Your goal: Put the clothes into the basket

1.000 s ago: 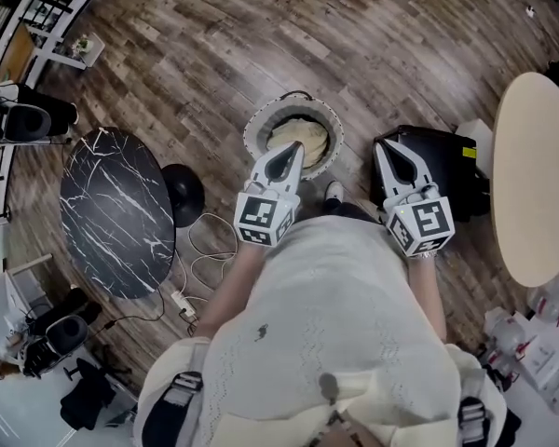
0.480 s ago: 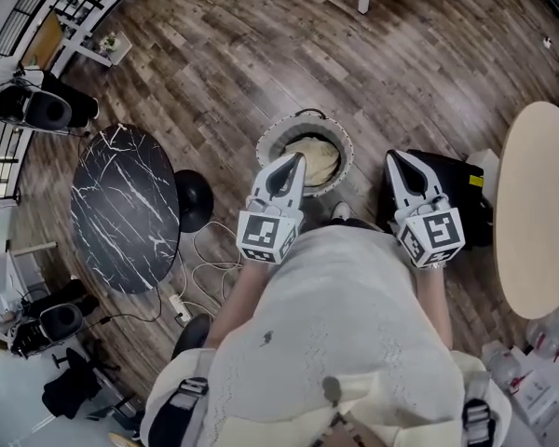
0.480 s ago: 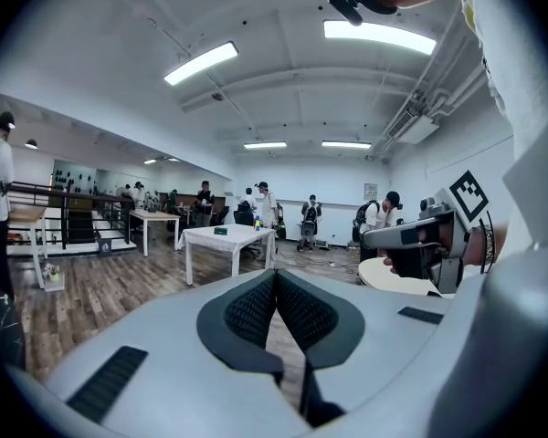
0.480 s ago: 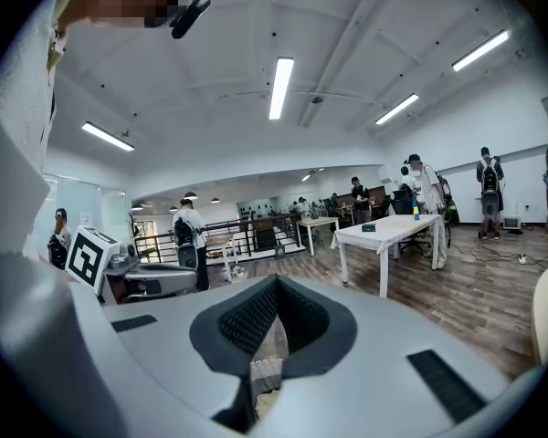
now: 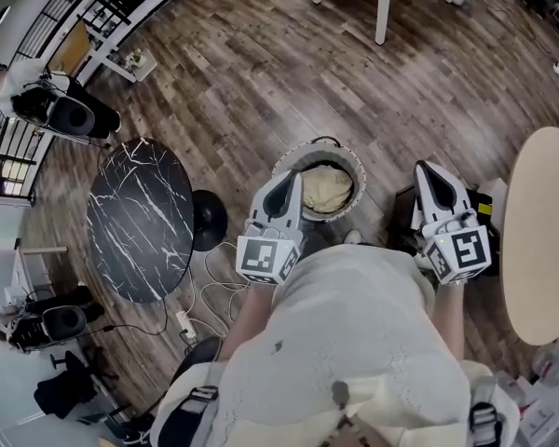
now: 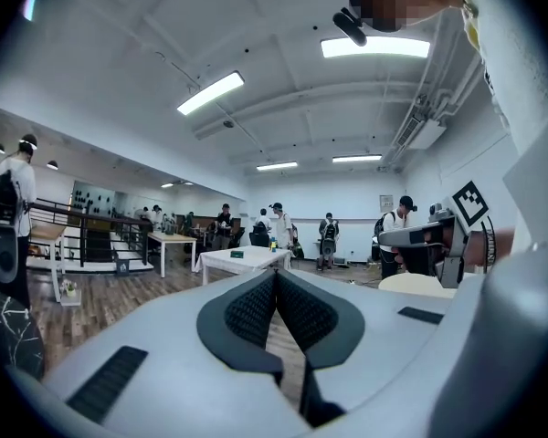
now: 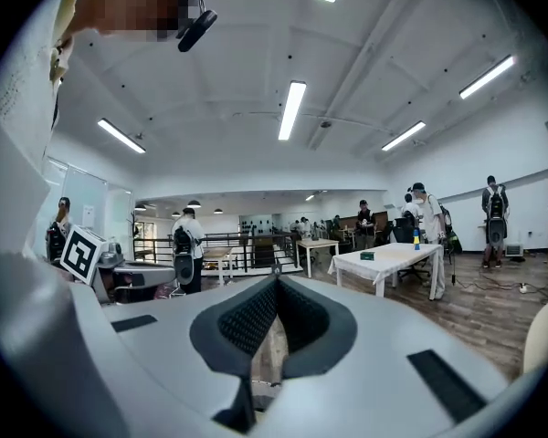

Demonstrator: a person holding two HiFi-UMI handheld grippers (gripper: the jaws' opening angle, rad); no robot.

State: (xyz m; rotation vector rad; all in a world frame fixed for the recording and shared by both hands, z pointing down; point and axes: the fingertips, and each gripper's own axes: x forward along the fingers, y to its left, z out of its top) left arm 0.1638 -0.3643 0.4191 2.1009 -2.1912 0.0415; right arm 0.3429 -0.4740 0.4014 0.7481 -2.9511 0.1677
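— Lifted since a second ago: left hand-held gripper [image 5: 290, 181] and right hand-held gripper [image 5: 428, 169], each with jaws pressed together, empty.
— Clothes [image 5: 329, 187]?
— Lying in the basket [image 5: 322, 144] on the floor [image 5: 261, 63], beside the left tip.

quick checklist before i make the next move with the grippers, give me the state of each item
1. left gripper shut and empty: ok
2. right gripper shut and empty: ok
3. cream clothes lie inside the basket: ok
4. no clothes outside the basket: cannot tell, the dark heap at lower left is unclear
5. floor by the feet free of snags: not ok, a white cable lies beside them
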